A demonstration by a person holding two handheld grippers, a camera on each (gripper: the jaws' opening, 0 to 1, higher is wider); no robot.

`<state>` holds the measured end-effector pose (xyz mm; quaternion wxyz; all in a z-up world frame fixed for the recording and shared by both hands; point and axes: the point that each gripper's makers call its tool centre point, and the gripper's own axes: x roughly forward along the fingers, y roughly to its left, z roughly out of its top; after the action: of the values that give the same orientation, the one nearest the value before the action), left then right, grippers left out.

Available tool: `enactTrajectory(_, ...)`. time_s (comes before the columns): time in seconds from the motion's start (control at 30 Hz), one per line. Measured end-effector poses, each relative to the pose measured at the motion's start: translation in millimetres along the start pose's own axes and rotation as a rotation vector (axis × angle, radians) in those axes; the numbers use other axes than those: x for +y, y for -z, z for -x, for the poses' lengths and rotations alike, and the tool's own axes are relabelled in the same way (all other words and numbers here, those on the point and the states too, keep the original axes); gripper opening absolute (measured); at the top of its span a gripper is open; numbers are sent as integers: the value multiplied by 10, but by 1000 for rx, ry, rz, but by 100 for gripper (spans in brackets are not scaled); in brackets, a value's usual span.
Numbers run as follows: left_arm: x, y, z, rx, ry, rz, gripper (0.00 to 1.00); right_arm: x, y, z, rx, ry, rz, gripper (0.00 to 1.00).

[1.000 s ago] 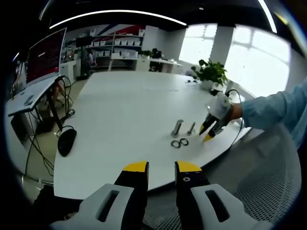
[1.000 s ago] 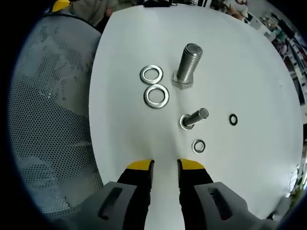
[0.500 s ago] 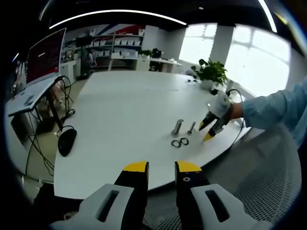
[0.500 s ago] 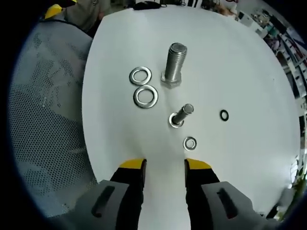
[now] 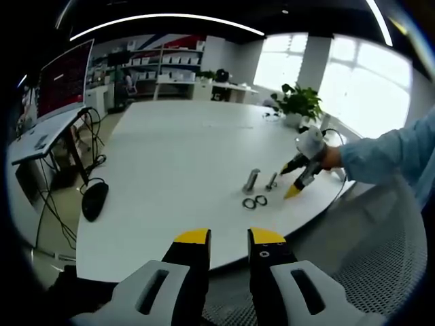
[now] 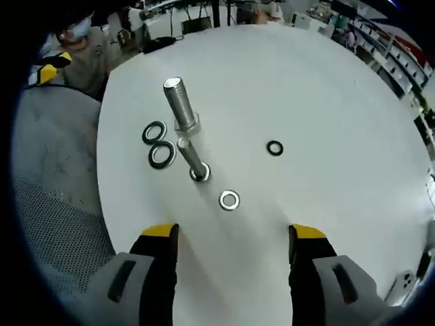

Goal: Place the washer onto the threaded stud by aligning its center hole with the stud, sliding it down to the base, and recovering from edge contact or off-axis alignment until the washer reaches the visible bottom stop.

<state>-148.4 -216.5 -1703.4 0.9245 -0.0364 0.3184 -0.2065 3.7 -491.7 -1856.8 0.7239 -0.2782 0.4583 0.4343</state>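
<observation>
Two threaded studs stand on the white table [image 6: 326, 102]: a thick one [image 6: 178, 102] and, just in front of it, a thin one [image 6: 192, 159]. Two large steel washers [image 6: 158, 144] lie side by side to their left. A small steel washer [image 6: 229, 200] lies nearest my right gripper [image 6: 234, 234], which hovers above the table, open wide and holding nothing. A small black washer [image 6: 274, 147] lies apart to the right. My left gripper [image 5: 229, 238] is off the table's edge, narrowly open and holding nothing. Far ahead of it are the studs [image 5: 253, 180] and the right gripper [image 5: 298, 182].
A grey mesh chair [image 6: 54, 224] sits against the table's edge on the left. In the left gripper view a black mouse [image 5: 94, 200] lies at the table's left edge, a potted plant [image 5: 299, 102] stands at the far side, and a desk with a monitor [image 5: 64, 78] stands beyond.
My right gripper's jaws have spread from a narrow gap to wide open, and its view has swung, bringing the small steel washer nearer. The left gripper has not moved.
</observation>
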Motion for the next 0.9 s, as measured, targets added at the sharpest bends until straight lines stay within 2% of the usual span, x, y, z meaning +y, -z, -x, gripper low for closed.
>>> enactTrajectory(0.37,-3,-8,1,-3,-1,3,19,6,-95,-37,-39,-19,35,67)
enactTrajectory(0.53,-2,-12,0,-4,-2,5,19,14,-102,-30,-37,-24,44,67)
enactTrajectory(0.6,-6,-11,-2,-1,-1,2,19,13,-103,-25,-18,-30,57,66)
enactTrajectory(0.63,-5,-8,-2,-1,0,1,19,15,-100,-13,0,-34,65,62)
enactTrajectory(0.67,-5,-6,-1,-1,0,1,19,7,-95,0,17,-44,93,55)
enactTrajectory(0.7,-4,-6,1,-2,-1,2,19,7,-93,10,26,-53,121,42)
enactTrajectory(0.73,-3,-7,1,-3,-2,3,19,-7,-83,21,41,-43,135,36)
enactTrajectory(0.9,-1,-11,2,-4,-3,5,19,-17,-90,-1,51,-50,114,38)
